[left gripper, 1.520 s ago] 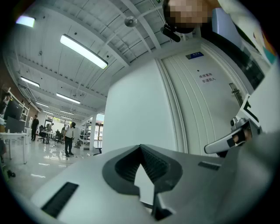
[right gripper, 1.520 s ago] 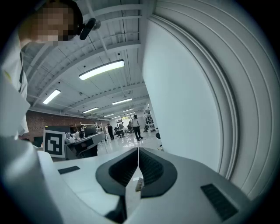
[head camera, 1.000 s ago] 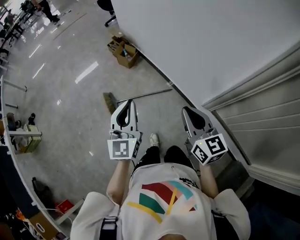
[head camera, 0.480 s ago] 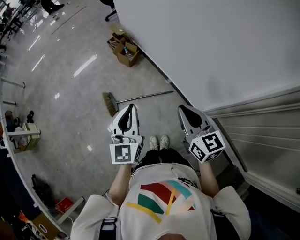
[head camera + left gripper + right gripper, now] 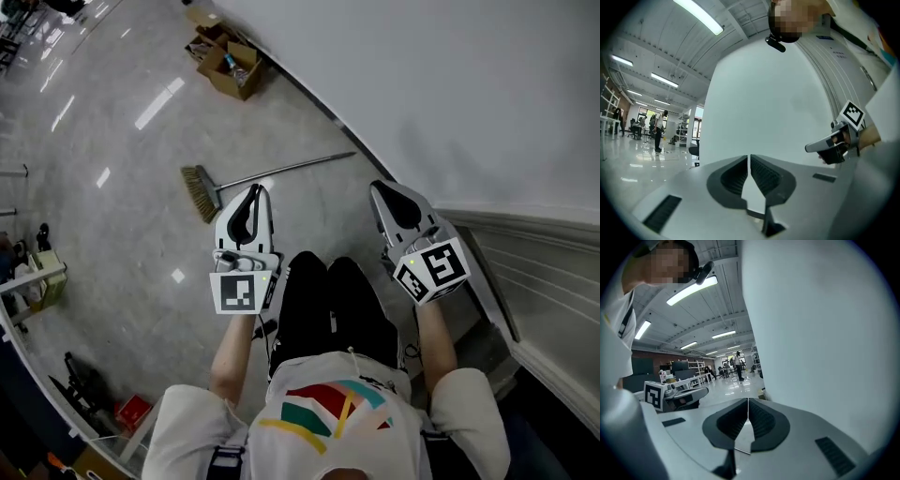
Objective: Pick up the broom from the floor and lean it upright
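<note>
Broom is lying flat on the glossy grey floor, not yet picked up. Its bristle head is pointing to the head view's left and its thin metal handle is running across to the right, ending close to the foot of the white wall.

The left tongs are hovering on the person's side of the broom. In the head view their tips are showing just short of the handle, a little right of the bristle head, and are touching nothing. In the left gripper view these tongs are sitting pressed together with nothing between them.

The right tongs are hanging near the handle's far end, slightly past it toward the wall and apart from it. In the right gripper view they are likewise closed and empty.

The person's black-trousered legs are showing between the two tools. An open cardboard box is standing well beyond the broom, along the wall.
</note>
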A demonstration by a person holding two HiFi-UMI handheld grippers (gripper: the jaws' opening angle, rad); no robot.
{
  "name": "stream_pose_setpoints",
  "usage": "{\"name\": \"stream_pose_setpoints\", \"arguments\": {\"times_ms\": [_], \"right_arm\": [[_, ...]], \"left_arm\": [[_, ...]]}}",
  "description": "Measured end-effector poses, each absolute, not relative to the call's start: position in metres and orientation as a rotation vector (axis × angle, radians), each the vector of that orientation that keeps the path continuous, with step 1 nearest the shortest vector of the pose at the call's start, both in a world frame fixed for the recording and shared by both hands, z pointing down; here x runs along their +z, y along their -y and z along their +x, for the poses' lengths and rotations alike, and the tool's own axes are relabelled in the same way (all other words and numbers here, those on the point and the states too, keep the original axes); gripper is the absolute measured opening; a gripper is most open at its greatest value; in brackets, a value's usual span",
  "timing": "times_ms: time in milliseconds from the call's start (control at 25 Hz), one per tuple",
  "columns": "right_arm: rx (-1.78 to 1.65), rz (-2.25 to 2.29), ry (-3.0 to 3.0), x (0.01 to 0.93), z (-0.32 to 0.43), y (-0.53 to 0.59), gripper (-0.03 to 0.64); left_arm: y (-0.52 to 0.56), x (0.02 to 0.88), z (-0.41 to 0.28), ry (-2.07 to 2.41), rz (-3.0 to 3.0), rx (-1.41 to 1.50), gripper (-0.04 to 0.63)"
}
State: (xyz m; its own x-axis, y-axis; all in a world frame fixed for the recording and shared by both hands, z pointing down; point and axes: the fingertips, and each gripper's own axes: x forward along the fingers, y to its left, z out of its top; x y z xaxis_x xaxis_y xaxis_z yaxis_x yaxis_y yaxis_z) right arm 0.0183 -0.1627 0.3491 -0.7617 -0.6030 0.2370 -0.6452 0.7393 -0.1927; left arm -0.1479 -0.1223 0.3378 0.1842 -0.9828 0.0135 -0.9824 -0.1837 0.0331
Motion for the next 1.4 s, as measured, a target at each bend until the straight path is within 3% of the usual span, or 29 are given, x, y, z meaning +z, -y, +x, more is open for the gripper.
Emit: {"name": "stream_pose_setpoints", "arguments": {"times_ms": [80, 240, 280, 440, 680, 1000, 1240, 1400], "right_arm": [[0.378, 1.005, 2.801, 0.431, 0.013, 0.182, 0.014], [0.417, 0.972, 2.787, 0.603, 0.015, 0.210, 0.014], [0.414, 0.968, 2.780, 0.641, 0.017, 0.216, 0.014], [0.409, 0.964, 2.773, 0.761, 0.028, 0.234, 0.014], [0.395, 0.931, 2.727, 0.868, 0.035, 0.230, 0.014], [0.512, 0.889, 2.647, 0.943, 0.052, 0.205, 0.014], [0.563, 0.883, 2.640, 0.958, 0.061, 0.195, 0.014], [0.579, 0.857, 2.655, 0.962, 0.057, 0.191, 0.014]], "left_arm": [[0.143, 0.427, -0.156, 1.962, 2.414, -0.008, 0.060], [0.185, 0.617, -0.175, 1.879, 2.437, 0.073, 0.237], [0.198, 0.662, -0.181, 1.863, 2.456, 0.120, 0.255], [0.246, 0.836, -0.185, 1.580, 2.644, 0.442, 0.255], [0.270, 1.036, -0.173, 1.000, 2.664, 1.005, 0.255], [0.275, 1.164, -0.187, 0.651, 2.434, 1.525, 0.253], [0.275, 1.183, -0.183, 0.341, 2.299, 1.769, 0.248], [0.275, 1.187, -0.180, 0.178, 2.189, 1.931, 0.187]]}}
